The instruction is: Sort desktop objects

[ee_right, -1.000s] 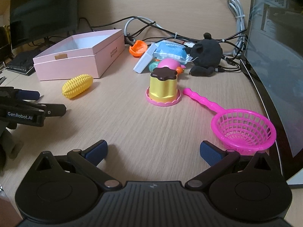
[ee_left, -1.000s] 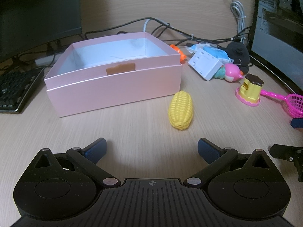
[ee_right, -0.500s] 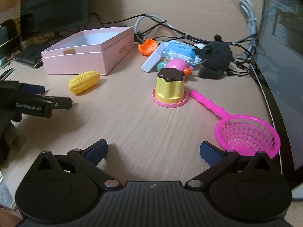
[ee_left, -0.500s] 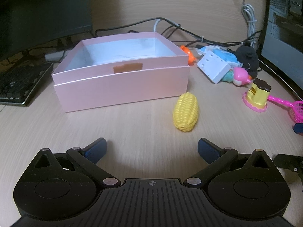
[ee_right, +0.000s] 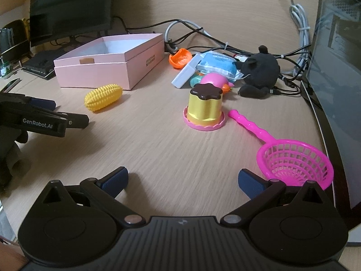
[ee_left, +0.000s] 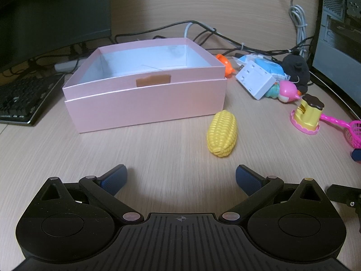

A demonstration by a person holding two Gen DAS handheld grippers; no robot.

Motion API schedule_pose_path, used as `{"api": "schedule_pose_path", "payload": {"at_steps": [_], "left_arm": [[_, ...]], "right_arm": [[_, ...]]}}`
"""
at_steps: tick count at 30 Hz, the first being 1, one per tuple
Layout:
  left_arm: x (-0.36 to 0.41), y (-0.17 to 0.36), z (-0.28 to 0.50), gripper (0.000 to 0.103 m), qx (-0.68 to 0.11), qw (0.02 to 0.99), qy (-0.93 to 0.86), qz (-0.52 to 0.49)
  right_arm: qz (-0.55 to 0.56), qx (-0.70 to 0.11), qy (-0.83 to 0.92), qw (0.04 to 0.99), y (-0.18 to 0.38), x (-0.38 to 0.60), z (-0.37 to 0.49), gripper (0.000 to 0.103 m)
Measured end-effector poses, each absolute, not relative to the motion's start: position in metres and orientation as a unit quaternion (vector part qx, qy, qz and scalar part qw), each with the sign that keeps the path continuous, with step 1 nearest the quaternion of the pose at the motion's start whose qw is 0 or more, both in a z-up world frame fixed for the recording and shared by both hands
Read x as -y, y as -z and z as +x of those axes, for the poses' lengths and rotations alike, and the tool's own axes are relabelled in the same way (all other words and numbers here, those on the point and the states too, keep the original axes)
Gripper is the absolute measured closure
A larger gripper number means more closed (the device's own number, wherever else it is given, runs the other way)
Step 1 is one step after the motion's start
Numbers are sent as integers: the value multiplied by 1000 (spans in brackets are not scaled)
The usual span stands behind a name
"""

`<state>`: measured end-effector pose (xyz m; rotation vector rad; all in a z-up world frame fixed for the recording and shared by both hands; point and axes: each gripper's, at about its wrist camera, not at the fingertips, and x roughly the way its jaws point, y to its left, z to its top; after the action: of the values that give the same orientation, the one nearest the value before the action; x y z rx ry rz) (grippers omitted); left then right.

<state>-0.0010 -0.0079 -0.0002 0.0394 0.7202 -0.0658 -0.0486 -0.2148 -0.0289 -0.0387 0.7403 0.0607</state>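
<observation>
Ahead of the left gripper point(ee_left: 181, 174), slightly left of its fingers, sat the pink box point(ee_left: 144, 103), lidless, its white inside showing nothing in it. A brown tape strip point(ee_left: 153, 80) marked its near rim; dark print on its side wall was too small to read. The toy corn point(ee_left: 222, 133) lay on the bench point(ee_left: 112, 149) just ahead of the right finger, beside the box's near right corner, long axis running away from the fingers, blunt end nearest. Both fingers were spread wide, holding nothing.

The right gripper point(ee_right: 182, 178) also had its fingers wide apart and empty. Ahead between them stood the yellow pudding toy point(ee_right: 204, 108) on its pink plate; the pink strainer point(ee_right: 291, 158) lay by the right finger, handle pointing away. "GenRobot.AI" was printed on the left gripper's side.
</observation>
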Motion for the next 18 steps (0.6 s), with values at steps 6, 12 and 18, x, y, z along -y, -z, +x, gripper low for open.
{"api": "schedule_pose_path", "payload": {"at_steps": [6,12,18], "left_arm": [[8,0,0,0,-354,934,34,20],[9,-4,18,0,-372,927,36,21],[13,-8,38,0,-361,932,-3,43]], "right_arm": [[-9,-368,-22,930,28,215,-49,0],[-3,-366,1,931,29,211,-53,0],[-34,-358,13,933,27,202,-55,0]]}}
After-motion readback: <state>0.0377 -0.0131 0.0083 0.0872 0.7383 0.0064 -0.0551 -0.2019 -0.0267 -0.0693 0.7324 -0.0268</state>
